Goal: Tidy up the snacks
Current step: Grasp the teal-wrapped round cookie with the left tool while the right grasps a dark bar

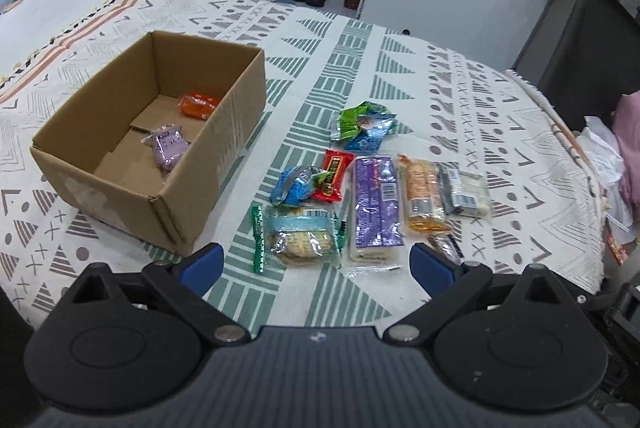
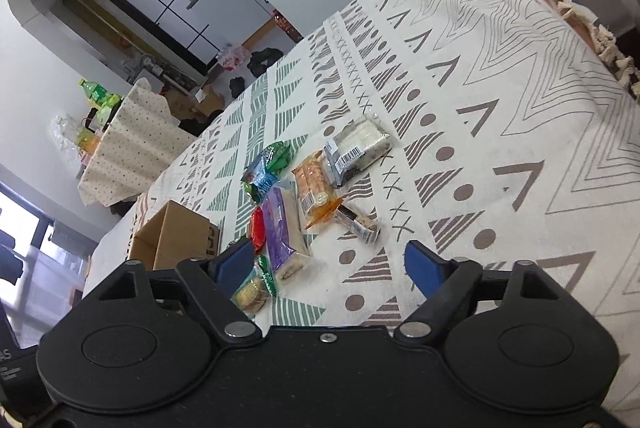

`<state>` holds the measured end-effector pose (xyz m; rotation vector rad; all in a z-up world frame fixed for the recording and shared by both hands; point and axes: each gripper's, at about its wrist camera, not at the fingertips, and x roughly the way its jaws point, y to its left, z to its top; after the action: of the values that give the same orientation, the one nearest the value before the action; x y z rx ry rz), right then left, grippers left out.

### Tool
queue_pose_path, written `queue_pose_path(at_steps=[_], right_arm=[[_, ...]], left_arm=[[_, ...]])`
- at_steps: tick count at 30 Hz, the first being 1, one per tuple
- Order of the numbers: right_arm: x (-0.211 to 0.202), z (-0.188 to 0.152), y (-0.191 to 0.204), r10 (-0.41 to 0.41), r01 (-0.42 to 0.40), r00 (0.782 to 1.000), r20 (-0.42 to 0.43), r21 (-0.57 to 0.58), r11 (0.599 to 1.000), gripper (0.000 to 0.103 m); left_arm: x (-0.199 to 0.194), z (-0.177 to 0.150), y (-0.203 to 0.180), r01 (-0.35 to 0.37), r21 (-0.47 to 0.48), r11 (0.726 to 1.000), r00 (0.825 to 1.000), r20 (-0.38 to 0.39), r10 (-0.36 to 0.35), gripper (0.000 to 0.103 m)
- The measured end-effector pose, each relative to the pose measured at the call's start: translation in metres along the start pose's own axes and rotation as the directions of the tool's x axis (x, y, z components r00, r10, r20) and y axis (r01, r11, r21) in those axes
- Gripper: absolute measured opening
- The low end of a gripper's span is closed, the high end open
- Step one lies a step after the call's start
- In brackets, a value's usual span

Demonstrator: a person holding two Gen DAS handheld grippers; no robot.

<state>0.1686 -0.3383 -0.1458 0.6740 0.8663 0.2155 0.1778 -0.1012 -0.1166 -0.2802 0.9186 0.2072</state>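
- Patterned cloth [image 1: 360,75] covers the desk; cardboard box [image 1: 132,123] at left already holds an orange pack [image 1: 198,104] and a purple pack [image 1: 168,147].
- Loose snacks lie right of the box: cookie pack [image 1: 300,240], long purple bar [image 1: 374,205], orange cracker pack [image 1: 422,193].
- Left gripper [image 1: 316,264]: fingers spread, empty, above the cookie pack.
- Right gripper [image 2: 328,266]: fingers apart, nothing between them.
- Wrappers look light, crinkly, slippery, with crushable contents; pinch across the pack's middle, gently.

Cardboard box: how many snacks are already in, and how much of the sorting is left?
Two are in the cardboard box: an orange packet and a purple packet. Both hand-held grippers, left and right, are open and empty. The remaining snacks, like the long purple pack, still lie on the cloth.
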Motion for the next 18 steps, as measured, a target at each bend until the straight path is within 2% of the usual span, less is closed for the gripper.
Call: queue_pose_path(at_steps=[9,18], right_arm=[[0.029,0.012,-0.009,-0.046,0.045,0.998,-0.04,-0.017,0.999,0.064],[0.066,0.022,0.004,-0.083,0.071,0.993,-0.086,-0.134,0.988,0.063]], left_arm=[[0.046,0.003,-0.002,-0.022,-0.033,0.999,0.999,-0.039,0.021,0.092],[0.082,0.003,-0.002,-0.065,-0.051,0.997,0.996,-0.067,0.062,0.088]])
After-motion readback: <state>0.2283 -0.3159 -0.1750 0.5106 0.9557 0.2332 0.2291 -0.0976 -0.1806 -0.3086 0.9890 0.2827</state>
